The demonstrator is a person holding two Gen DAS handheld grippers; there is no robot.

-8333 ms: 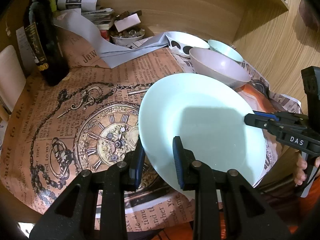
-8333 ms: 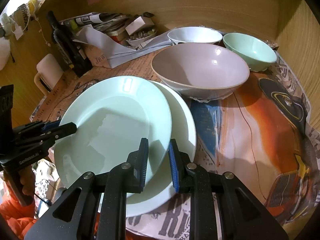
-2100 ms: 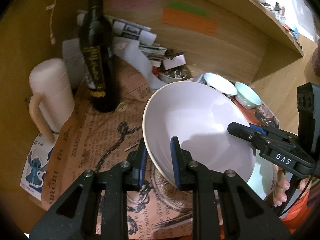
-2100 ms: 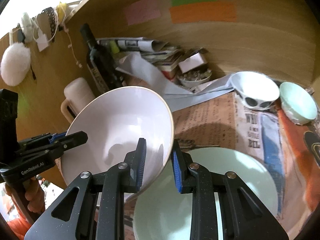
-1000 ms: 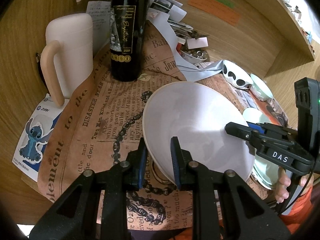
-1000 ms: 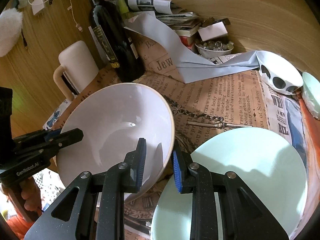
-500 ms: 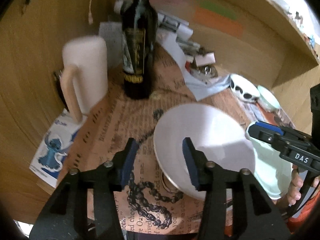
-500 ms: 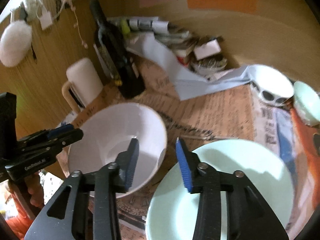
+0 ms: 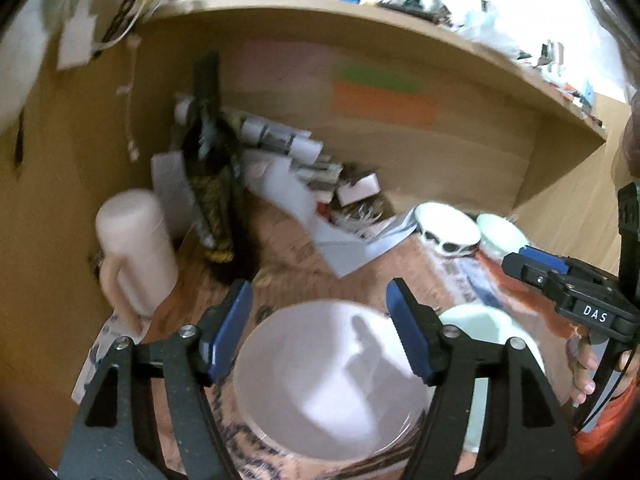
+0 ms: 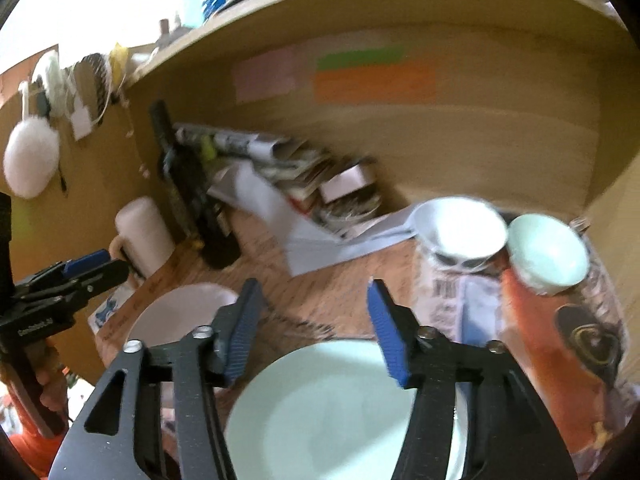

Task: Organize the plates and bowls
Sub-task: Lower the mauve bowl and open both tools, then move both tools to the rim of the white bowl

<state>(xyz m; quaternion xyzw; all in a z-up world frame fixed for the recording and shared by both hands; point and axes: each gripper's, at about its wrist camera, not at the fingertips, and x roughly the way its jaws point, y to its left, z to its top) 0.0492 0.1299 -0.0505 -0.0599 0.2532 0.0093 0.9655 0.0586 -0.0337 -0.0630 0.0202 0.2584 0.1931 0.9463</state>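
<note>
Newsprint-covered table point(image 9: 304, 276): the large pale-pink ceramic bowl point(image 9: 328, 380) sits released, near left. Left tool point(image 9: 320, 332) and right tool point(image 10: 312, 328), jaws just opening, are empty; lift clear before reaching far bowls.

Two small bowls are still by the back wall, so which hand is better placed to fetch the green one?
Probably the right. The green bowl sits on the right gripper's side, ahead of its open, empty fingers, while the left gripper hovers over the pink bowl, farther away.
</note>
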